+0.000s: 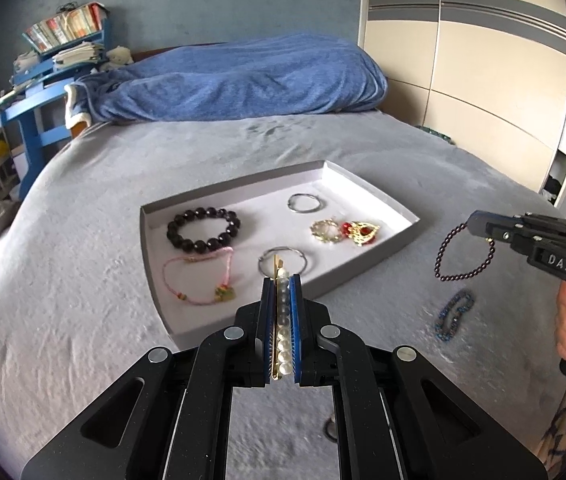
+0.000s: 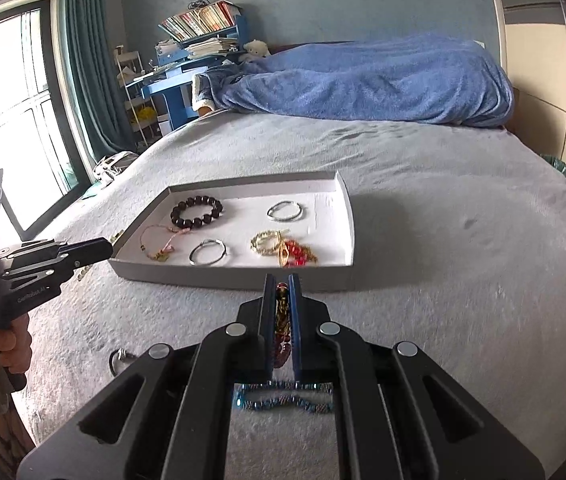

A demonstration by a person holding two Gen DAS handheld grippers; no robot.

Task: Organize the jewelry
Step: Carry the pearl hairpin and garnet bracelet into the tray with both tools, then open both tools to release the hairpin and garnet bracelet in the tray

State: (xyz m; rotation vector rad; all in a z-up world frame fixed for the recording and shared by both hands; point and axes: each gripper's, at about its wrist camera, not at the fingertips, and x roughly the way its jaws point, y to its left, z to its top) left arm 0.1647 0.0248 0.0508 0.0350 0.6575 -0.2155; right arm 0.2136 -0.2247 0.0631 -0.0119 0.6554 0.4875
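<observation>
Left gripper (image 1: 281, 280) was clamped on a pearl hair clip (image 1: 281, 332), right gripper (image 2: 282, 280) on a dark bead bracelet (image 1: 465, 254), both just short of the tray (image 1: 367, 272). Best carried over bare tray floor, released low. Blue beaded bracelet (image 2: 283, 400) lay on the bedspread (image 2: 443, 280).

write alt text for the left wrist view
The left tool is shut on a pearl hair clip above a grey bed, facing a shallow tray of bracelets and rings. The right tool dangles a dark beaded bracelet.
</observation>
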